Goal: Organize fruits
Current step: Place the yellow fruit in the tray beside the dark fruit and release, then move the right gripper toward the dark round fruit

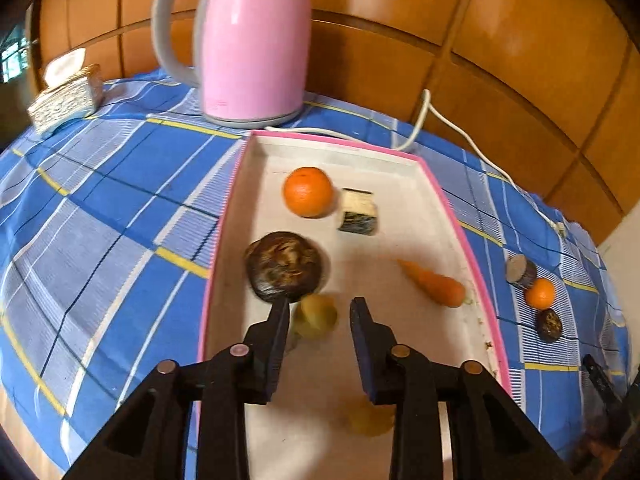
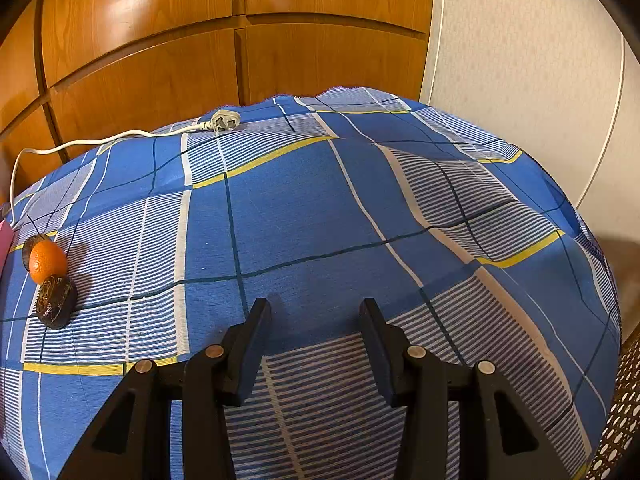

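Observation:
A white tray with a pink rim (image 1: 240,184) lies on the blue checked cloth. In it are an orange (image 1: 308,191), a dark block (image 1: 357,211), a dark round fruit (image 1: 285,266), a carrot (image 1: 434,283) and a blurred yellow-green fruit (image 1: 316,315). My left gripper (image 1: 320,308) is open above the tray, the yellow-green fruit just beyond its left finger. On the cloth right of the tray sit a small orange (image 1: 540,293) (image 2: 47,261), a dark oval fruit (image 1: 549,325) (image 2: 56,306) and a dark cut piece (image 1: 520,271). My right gripper (image 2: 316,308) is open and empty over bare cloth.
A pink kettle (image 1: 256,40) stands behind the tray, its white cord (image 1: 456,128) running right to a plug (image 2: 225,121). A tissue box (image 1: 66,94) sits at the far left. A wooden panelled wall backs the table. The table edge drops off at the right.

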Demonstrator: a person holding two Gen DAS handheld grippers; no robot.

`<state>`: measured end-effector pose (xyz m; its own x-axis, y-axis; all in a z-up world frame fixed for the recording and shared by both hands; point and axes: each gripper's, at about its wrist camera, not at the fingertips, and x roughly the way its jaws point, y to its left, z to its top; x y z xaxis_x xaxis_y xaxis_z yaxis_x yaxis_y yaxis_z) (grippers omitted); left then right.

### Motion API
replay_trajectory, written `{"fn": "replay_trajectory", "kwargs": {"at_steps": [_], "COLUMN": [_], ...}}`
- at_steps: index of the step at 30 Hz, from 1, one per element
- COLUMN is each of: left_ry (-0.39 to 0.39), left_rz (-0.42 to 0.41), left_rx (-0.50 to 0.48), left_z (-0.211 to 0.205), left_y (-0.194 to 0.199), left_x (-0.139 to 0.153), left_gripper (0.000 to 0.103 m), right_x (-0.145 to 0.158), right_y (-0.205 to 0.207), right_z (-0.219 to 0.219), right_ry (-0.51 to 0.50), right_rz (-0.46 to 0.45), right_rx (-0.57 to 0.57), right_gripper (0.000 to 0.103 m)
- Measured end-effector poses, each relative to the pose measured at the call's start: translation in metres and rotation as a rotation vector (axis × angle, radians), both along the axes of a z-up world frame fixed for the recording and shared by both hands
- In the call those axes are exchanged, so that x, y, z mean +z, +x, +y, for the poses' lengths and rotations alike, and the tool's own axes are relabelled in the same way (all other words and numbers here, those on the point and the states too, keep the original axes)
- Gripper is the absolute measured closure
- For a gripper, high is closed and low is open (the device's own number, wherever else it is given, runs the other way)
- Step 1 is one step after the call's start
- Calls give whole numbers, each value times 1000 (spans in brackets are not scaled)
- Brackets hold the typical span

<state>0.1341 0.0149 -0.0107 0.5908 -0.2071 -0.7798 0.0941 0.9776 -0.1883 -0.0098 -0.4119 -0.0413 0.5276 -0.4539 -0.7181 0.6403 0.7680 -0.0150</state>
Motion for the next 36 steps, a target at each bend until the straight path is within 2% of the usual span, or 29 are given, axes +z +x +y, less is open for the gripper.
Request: {"fn": "replay_trajectory", "kwargs": {"at_steps": [2,10,25,31,36], "left_ry": [34,63,43,23,5], "left_rz": [-20,-79,-55,-45,-45], "left_rx": [24,122,194,203,214], "left_z": [3,22,47,51,55], "left_y": [-7,-46,-85,-91,-95], "left_x": [2,9,-1,-6,-7], "left_gripper": [71,50,47,44,37], "right_x": [0,0,0,0,0], "right_y": [0,0,0,0,0], "right_z": [0,0,1,1,1], "right_ry": [-1,0,-3,-7,-8], "right_rz": [0,1,3,5,6], "right_rx": [0,0,-1,-1,-1], "right_gripper": [56,56,56,56,56]}}
